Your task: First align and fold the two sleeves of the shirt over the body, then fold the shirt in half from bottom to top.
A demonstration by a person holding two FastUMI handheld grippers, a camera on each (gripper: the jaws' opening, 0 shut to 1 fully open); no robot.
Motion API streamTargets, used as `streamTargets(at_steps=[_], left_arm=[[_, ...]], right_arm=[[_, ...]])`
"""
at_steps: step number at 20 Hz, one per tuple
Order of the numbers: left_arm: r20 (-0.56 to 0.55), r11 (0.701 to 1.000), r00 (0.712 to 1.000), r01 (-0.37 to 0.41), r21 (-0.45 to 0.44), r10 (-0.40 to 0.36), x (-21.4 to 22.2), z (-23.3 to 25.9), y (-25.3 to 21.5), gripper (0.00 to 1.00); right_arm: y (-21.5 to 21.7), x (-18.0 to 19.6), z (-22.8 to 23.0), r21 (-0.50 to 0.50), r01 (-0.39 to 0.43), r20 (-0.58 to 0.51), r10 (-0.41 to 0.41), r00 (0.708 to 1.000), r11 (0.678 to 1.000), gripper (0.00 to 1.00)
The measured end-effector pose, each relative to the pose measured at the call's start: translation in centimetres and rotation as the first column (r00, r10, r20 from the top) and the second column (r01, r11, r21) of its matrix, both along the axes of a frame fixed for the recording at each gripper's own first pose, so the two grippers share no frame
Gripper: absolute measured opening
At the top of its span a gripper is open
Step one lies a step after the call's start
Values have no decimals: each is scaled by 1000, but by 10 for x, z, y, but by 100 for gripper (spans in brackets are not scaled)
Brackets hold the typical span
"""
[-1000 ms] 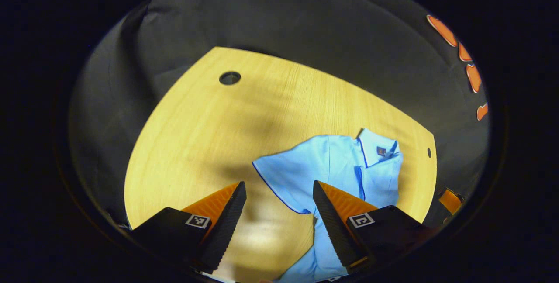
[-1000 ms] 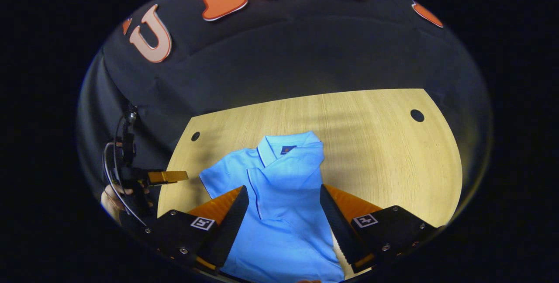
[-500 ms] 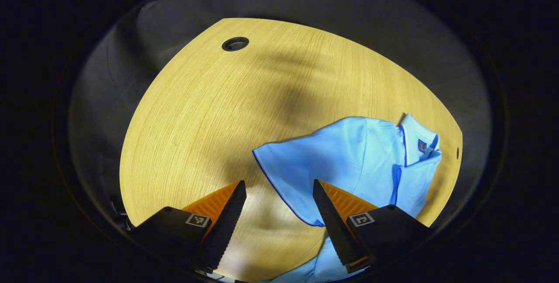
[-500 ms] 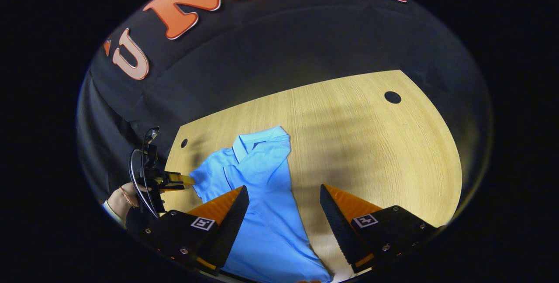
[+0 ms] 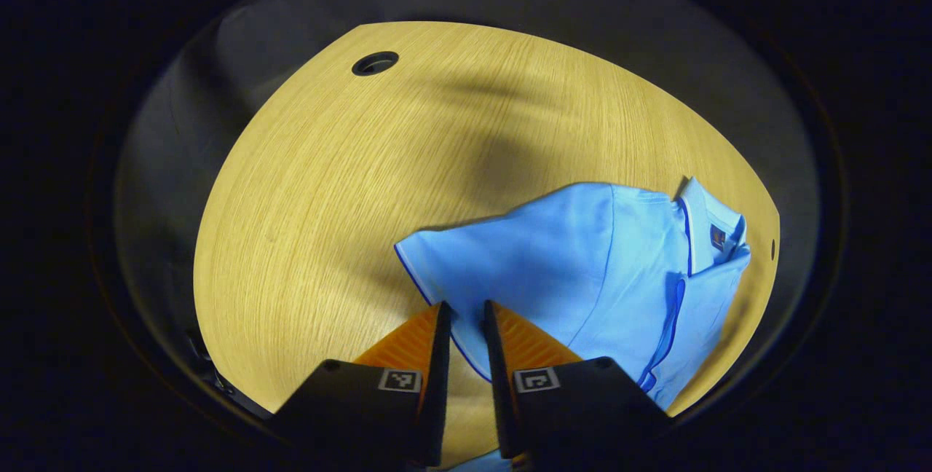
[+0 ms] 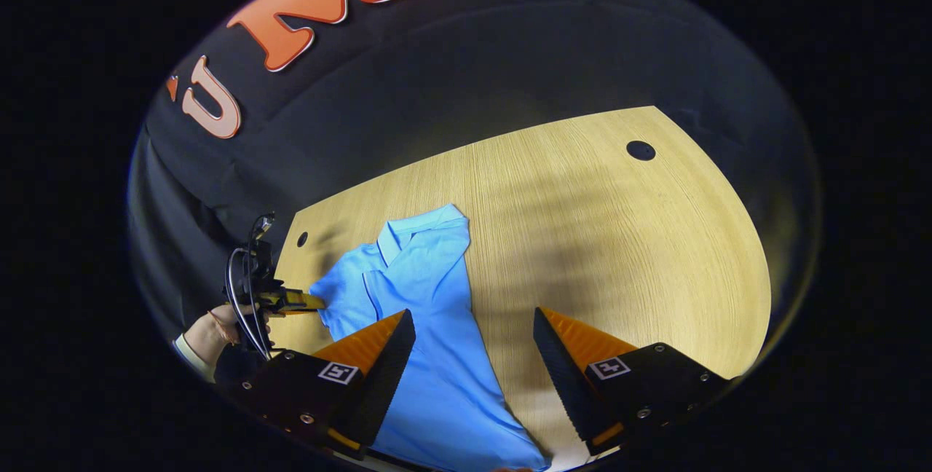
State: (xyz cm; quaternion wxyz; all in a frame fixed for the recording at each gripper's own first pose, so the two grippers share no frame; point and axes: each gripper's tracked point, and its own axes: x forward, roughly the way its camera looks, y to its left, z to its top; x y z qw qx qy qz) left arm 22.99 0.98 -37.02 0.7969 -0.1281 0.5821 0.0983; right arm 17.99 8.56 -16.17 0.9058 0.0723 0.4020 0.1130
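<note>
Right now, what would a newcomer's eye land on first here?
The light blue polo shirt on the wooden table, one sleeve already folded over its body. Next, the left gripper nearly shut around the other sleeve's hem, while the right gripper hangs open over the shirt's lower edge.

A light yellow wood-grain table (image 5: 349, 188) with a rounded edge carries the load. Round dark cable holes are set into its top, one near the far edge (image 5: 375, 63) and another at the opposite far corner (image 6: 641, 150). A light blue short-sleeved polo shirt with dark blue piping (image 5: 582, 268) lies flat directly on the tabletop, collar toward the far edge.
</note>
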Motion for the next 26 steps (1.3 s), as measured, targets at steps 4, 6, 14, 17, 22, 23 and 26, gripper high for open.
streamTargets(at_steps=[4,6,14,17,22,23,26], left_arm=[[37,999,999,28,22,-28,1,8,0,12],[65,997,996,63,41,-66,3,24,3,12],[218,943,921,297,147,-324,15,116,-45,12],[242,927,895,358,111,-375,16,128,-86,12],[243,883,849,452,128,-470,20,131,-140,12],[235,874,842,470,125,-486,19,129,-151,12],[227,856,825,507,105,-517,18,124,-187,12]], right_arm=[[0,-5,-1,-9,0,3,0,1000,1000,99],[-1,-7,0,-11,3,3,-3,1000,1000,99],[-11,-14,2,-12,28,16,-27,999,1000,99],[-18,-20,5,-7,41,21,-41,999,999,99],[-41,-31,7,4,84,29,-85,996,996,99],[-47,-33,7,8,96,27,-96,995,995,99],[-63,-39,4,17,125,21,-126,992,992,99]])
